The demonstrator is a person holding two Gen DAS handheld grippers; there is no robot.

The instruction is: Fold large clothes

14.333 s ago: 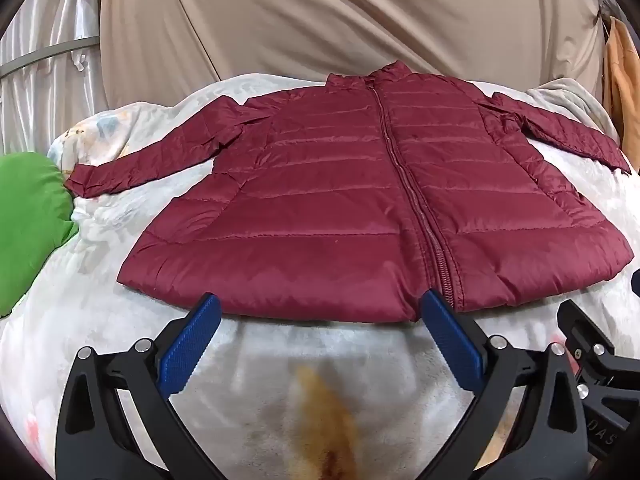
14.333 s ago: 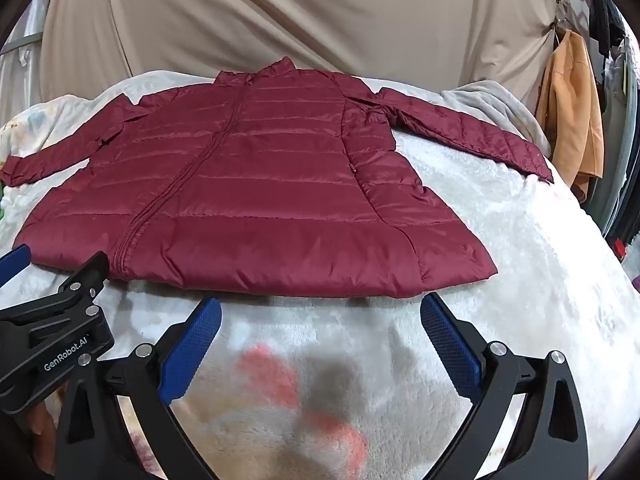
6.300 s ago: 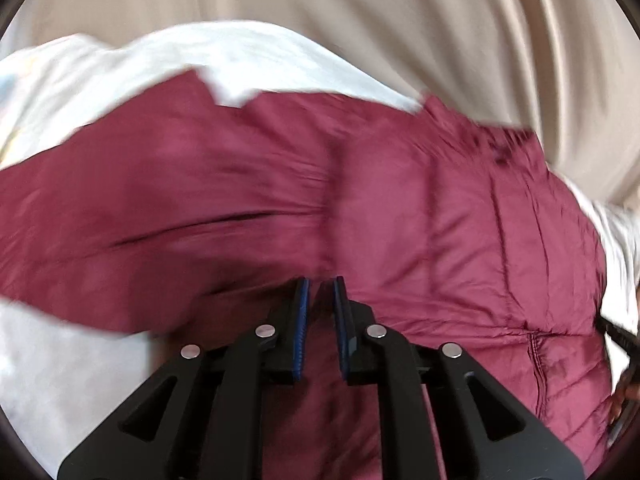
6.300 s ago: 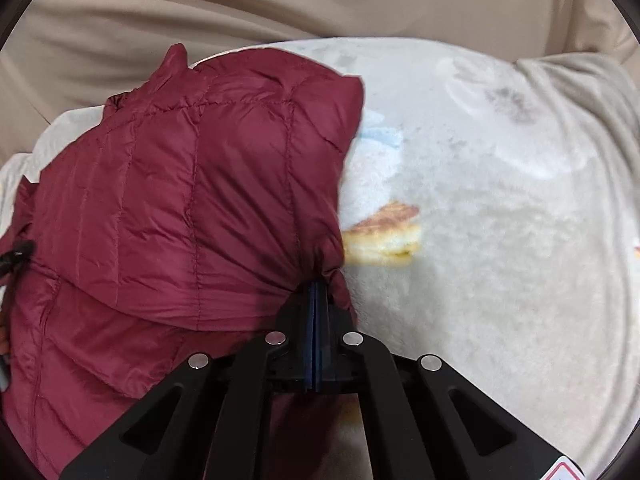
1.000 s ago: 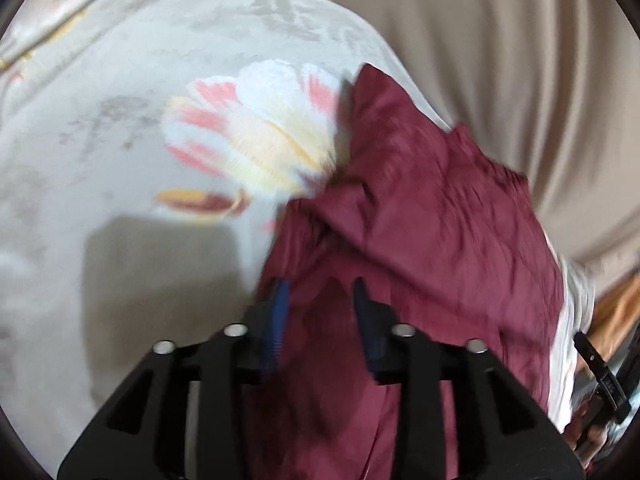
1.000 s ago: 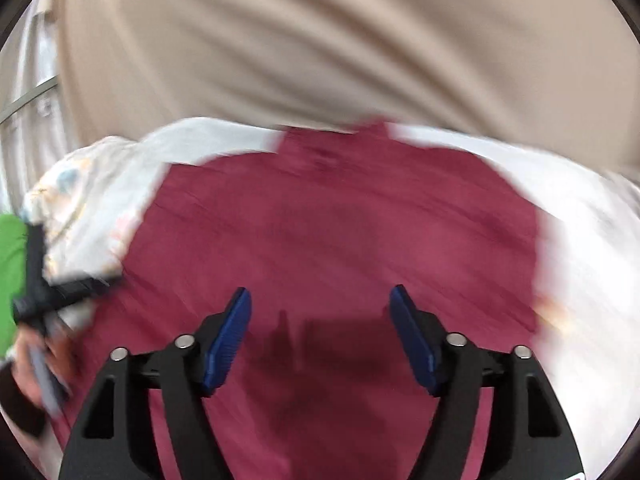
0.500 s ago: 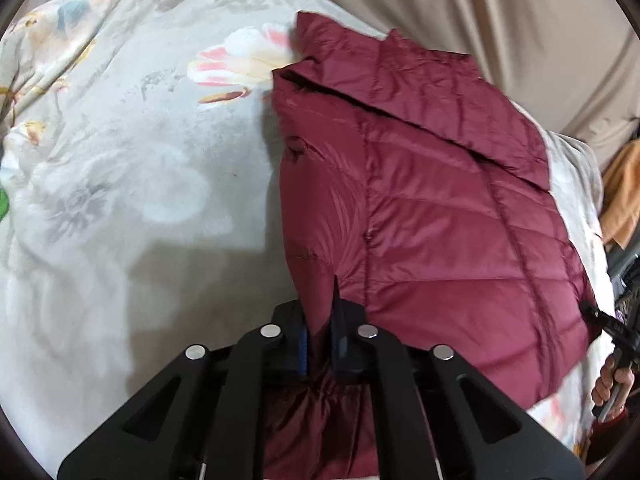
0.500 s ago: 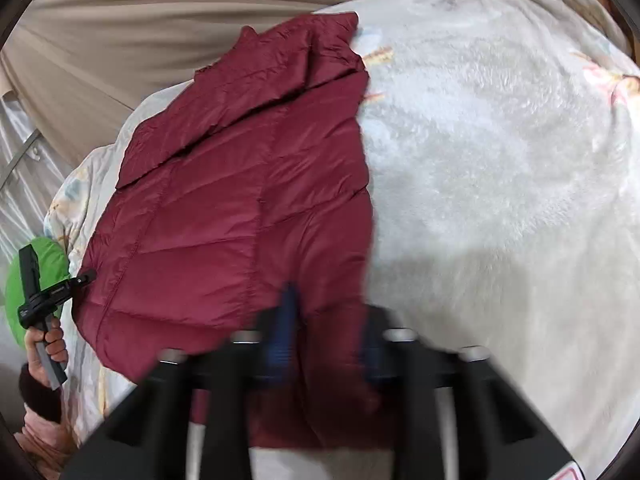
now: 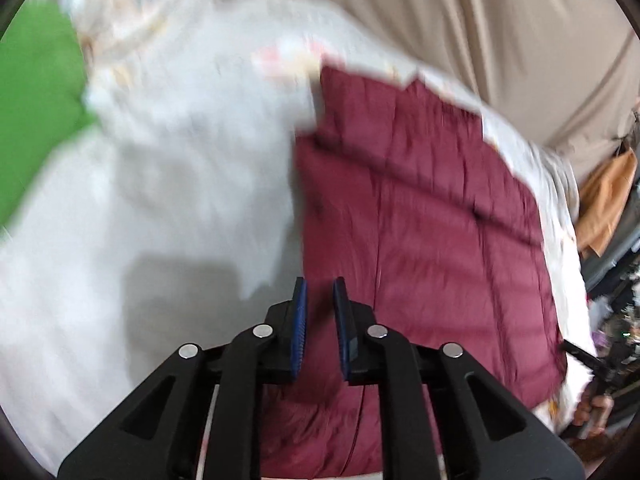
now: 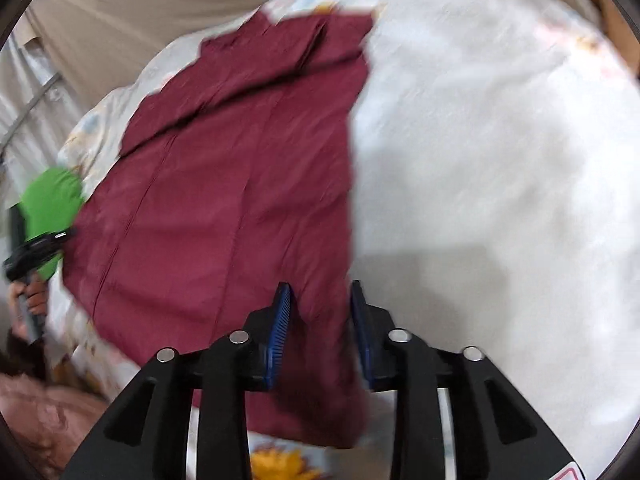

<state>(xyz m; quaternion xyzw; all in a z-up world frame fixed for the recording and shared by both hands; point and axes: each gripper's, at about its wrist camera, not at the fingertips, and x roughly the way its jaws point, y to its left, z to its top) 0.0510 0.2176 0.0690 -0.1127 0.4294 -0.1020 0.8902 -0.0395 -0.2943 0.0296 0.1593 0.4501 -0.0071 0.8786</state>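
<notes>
The dark red jacket lies folded into a long panel on a white flowered blanket, its collar end at the far side and its hem near the cameras. Both views are blurred.

The left gripper sits at the near left corner of the jacket, straddling the jacket's left edge. Its blue pads stand a little apart, with red fabric showing in the narrow gap; whether they pinch the cloth cannot be told. To the left of that edge the blanket runs bare as far as a green cushion at the far left (a wide stretch of free room).

The right gripper is at the near right corner, its pads clearly parted, with the jacket's right edge and a strip of fabric lying between them. The cloth does not look squeezed. To the right of that edge the blanket spreads out wide and bare.

In the right wrist view the jacket's right edge runs fairly straight from hem to collar, and a folded-over flap crosses the upper part near the collar. A beige curtain closes off the far side. An orange garment hangs off to the right in the left wrist view.
</notes>
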